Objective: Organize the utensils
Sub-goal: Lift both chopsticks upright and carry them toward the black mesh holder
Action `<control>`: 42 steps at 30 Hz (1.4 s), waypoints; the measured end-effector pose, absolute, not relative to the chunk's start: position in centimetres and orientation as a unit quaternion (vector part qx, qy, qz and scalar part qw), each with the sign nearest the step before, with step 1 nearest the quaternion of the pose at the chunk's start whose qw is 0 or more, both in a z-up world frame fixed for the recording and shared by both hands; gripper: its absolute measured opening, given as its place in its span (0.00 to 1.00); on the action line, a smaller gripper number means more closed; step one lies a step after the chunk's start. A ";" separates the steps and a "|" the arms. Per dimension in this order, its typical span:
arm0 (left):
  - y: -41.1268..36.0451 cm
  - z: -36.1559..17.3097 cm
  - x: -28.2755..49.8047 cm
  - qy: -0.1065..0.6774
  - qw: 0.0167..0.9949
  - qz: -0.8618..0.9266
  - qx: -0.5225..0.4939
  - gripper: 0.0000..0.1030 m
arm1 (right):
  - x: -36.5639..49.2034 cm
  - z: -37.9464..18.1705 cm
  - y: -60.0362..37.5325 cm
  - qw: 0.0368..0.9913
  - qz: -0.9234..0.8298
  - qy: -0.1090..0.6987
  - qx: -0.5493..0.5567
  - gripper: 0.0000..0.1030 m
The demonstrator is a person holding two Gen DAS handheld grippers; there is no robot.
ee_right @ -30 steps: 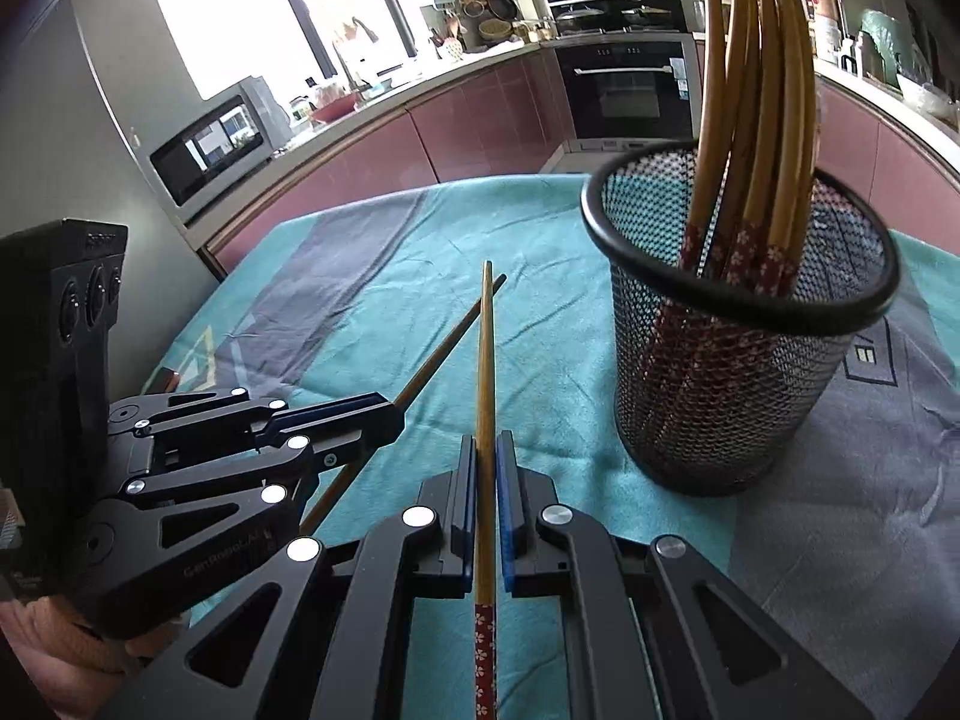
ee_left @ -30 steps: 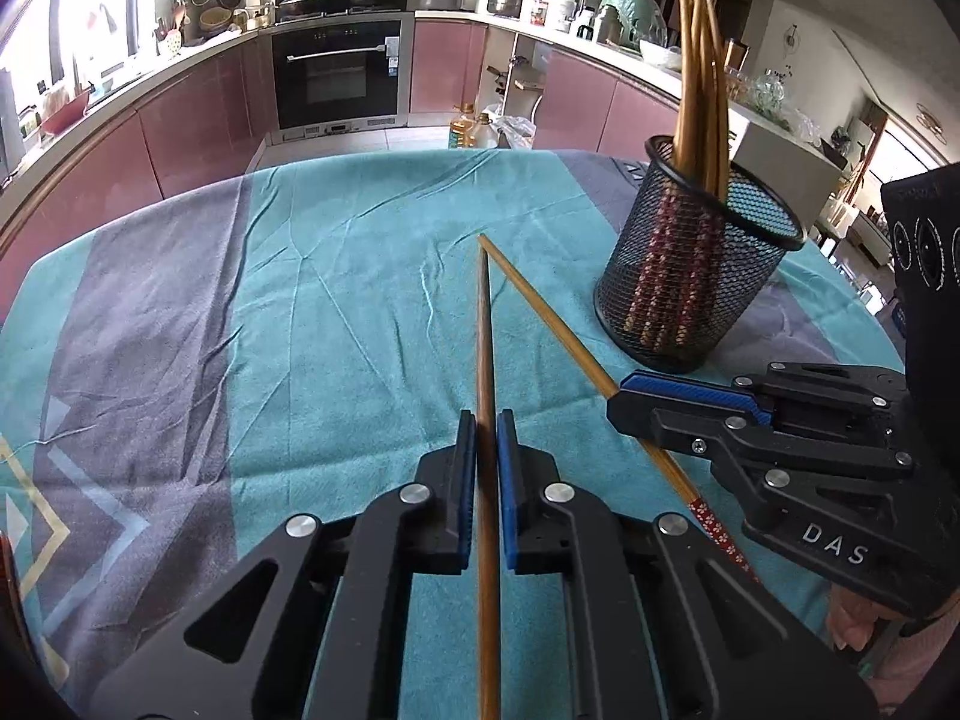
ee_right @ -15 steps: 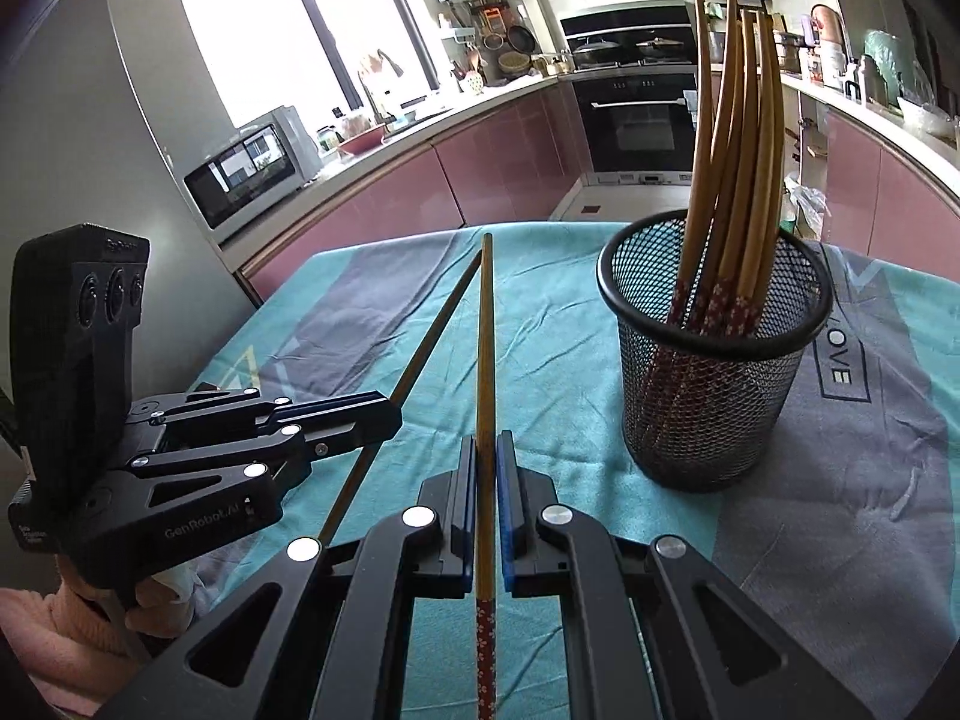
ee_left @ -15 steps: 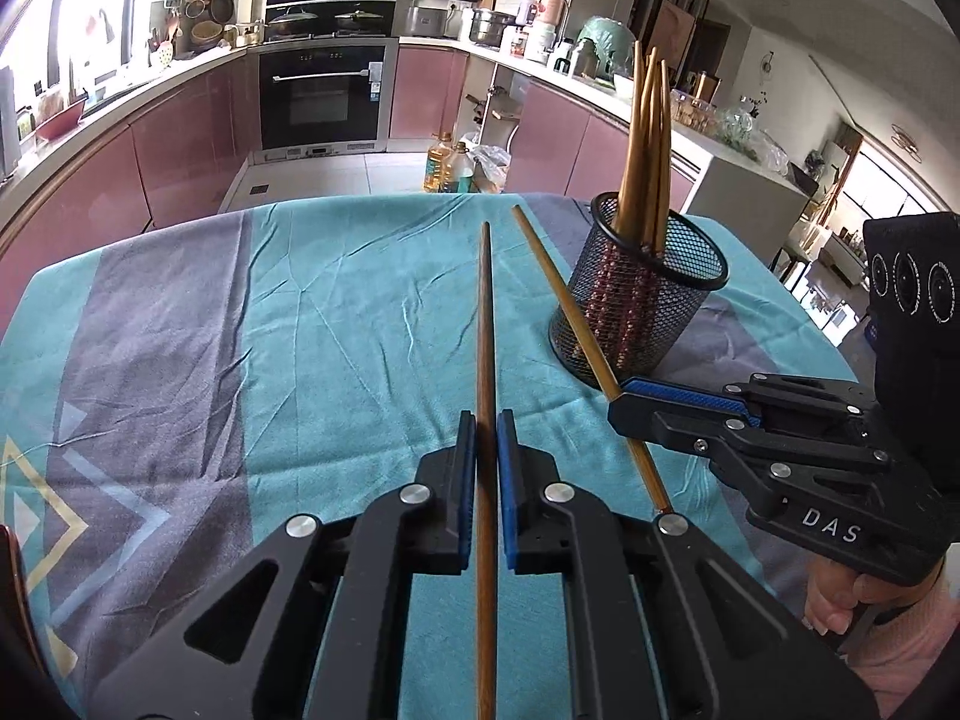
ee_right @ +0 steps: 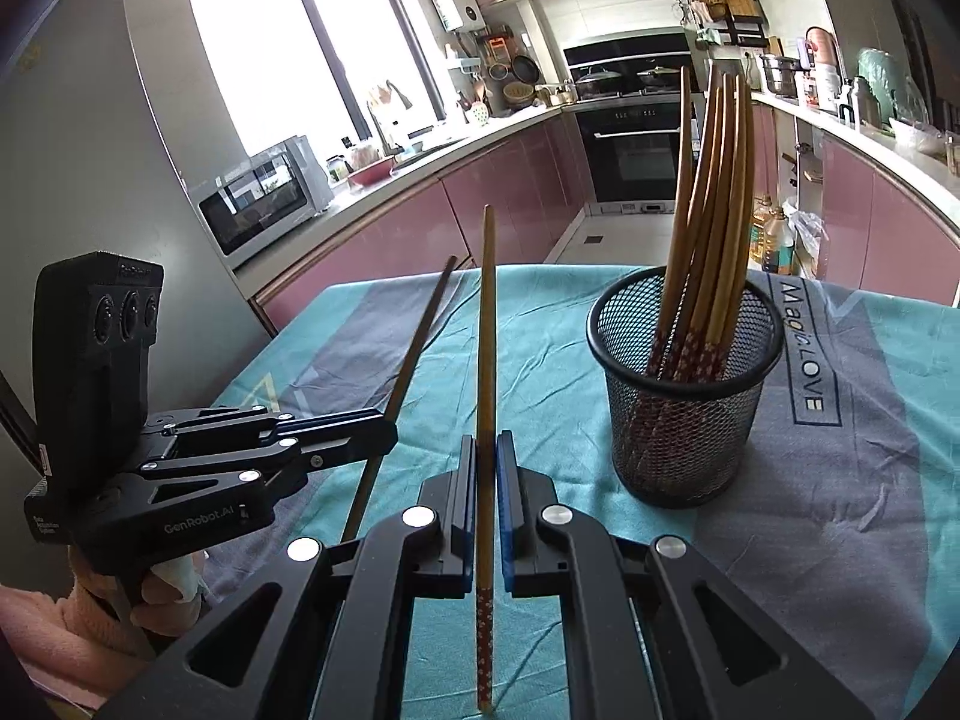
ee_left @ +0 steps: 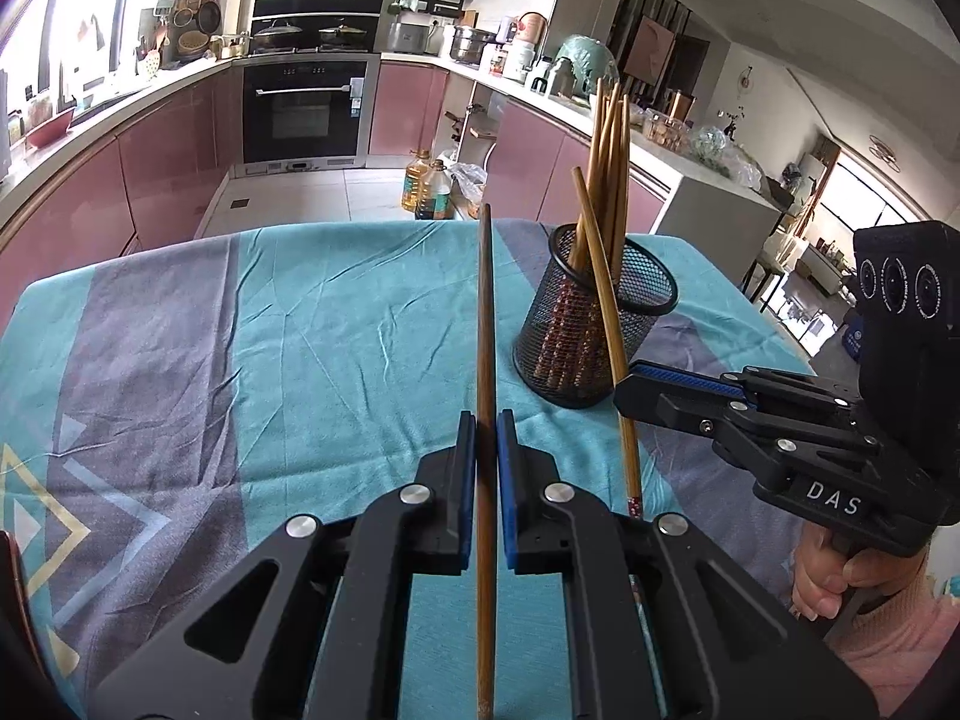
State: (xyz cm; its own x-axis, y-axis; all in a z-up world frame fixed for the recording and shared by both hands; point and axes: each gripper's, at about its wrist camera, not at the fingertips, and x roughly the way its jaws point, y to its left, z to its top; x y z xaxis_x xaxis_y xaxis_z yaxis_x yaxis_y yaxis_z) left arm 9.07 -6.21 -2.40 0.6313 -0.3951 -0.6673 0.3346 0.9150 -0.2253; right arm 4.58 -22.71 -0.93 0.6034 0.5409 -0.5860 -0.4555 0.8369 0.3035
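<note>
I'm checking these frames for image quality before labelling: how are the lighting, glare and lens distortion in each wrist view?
Left wrist view: even daylight, sharp focus on the held chopstick and mesh holder; window at upper left blown out; counters bow from fisheye. Right wrist view: the window is overexposed, the chopsticks in the holder look curved by the lens; dark vignette in the corners.

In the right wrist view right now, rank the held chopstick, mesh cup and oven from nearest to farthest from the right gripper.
1. Chopstick, clamped in the right gripper, centre.
2. Mesh cup, on the cloth, right.
3. Oven, far wall, beyond the table.
</note>
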 end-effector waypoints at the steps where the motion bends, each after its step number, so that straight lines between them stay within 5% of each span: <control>1: -6.2 -2.3 9.0 0.378 0.903 -0.203 -0.040 0.07 | 4.5 -0.8 -22.8 0.894 0.279 0.346 0.062 0.05; 42: -6.8 1.3 8.2 0.334 0.907 -0.251 -0.056 0.07 | 3.4 2.4 -26.1 0.915 0.266 0.293 0.078 0.05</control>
